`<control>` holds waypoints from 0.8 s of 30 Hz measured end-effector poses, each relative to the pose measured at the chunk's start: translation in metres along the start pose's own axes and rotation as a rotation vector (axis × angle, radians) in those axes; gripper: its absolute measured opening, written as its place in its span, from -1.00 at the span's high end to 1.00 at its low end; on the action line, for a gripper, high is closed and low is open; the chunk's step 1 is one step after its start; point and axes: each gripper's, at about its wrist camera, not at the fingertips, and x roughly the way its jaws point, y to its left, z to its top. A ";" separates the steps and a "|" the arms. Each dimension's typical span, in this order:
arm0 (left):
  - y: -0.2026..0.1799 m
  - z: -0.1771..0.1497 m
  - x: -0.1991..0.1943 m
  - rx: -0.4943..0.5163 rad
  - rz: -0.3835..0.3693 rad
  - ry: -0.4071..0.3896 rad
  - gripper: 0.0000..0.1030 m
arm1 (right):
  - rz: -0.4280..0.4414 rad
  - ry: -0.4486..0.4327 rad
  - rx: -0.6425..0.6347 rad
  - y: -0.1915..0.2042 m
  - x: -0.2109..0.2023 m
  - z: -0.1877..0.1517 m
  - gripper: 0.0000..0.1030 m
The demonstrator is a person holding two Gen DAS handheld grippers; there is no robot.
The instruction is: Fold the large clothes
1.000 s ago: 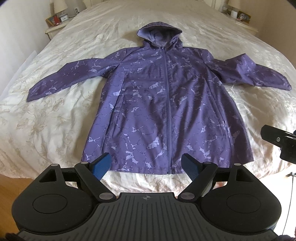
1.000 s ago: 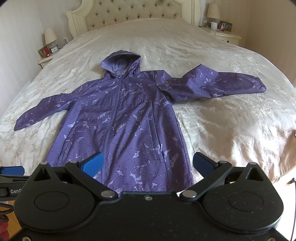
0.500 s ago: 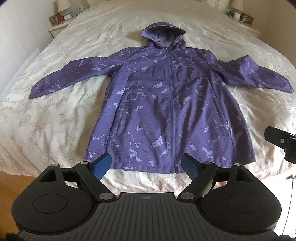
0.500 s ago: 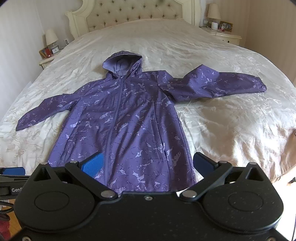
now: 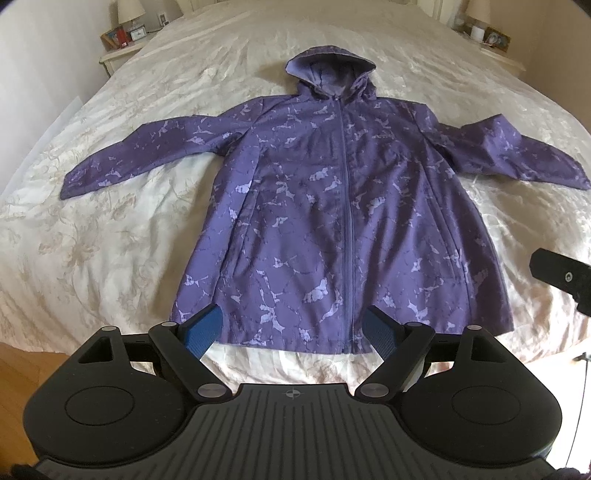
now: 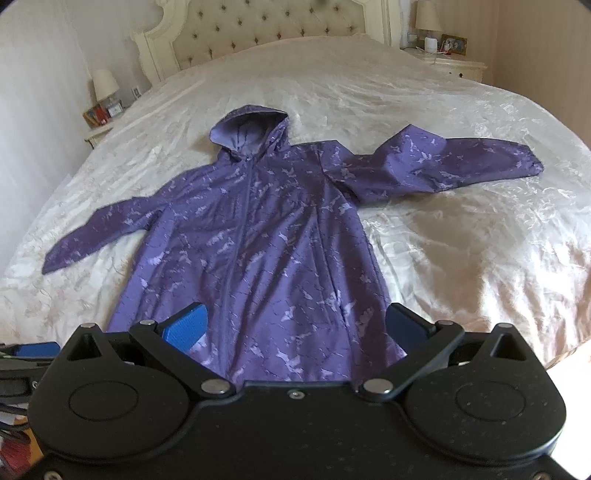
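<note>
A purple hooded jacket (image 5: 332, 206) with a pale marbled print lies flat and zipped on the bed, hood away from me, both sleeves spread out sideways. It also shows in the right wrist view (image 6: 258, 236). My left gripper (image 5: 293, 330) is open and empty, just above the jacket's bottom hem near the zip. My right gripper (image 6: 295, 326) is open and empty over the lower right part of the jacket; its body shows at the right edge of the left wrist view (image 5: 565, 277).
The cream bedspread (image 5: 110, 240) covers a wide bed with a tufted headboard (image 6: 266, 33). Nightstands with lamps stand at the head on the left (image 6: 101, 122) and right (image 6: 454, 62). Wooden floor (image 5: 22, 365) shows at the near left.
Both grippers have moved slightly forward and to the left along the bed's foot, so the jacket sits further right in both views. Both stay open.
</note>
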 end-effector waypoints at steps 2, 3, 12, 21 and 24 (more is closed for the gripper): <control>0.001 0.002 0.000 0.001 0.013 -0.011 -0.60 | 0.025 -0.010 0.015 -0.002 0.003 0.003 -0.98; 0.001 0.004 0.000 -0.001 0.019 -0.016 -0.60 | 0.034 -0.013 0.021 -0.001 0.004 0.005 -0.98; 0.029 0.028 0.016 -0.050 0.014 -0.044 -0.60 | 0.063 -0.003 0.036 0.010 0.034 0.021 -0.98; 0.098 0.070 0.070 -0.157 -0.138 -0.049 -0.60 | 0.141 0.010 0.002 0.051 0.092 0.055 -0.98; 0.134 0.089 0.098 -0.222 -0.221 -0.047 -0.60 | 0.153 0.016 -0.044 0.077 0.116 0.072 -0.98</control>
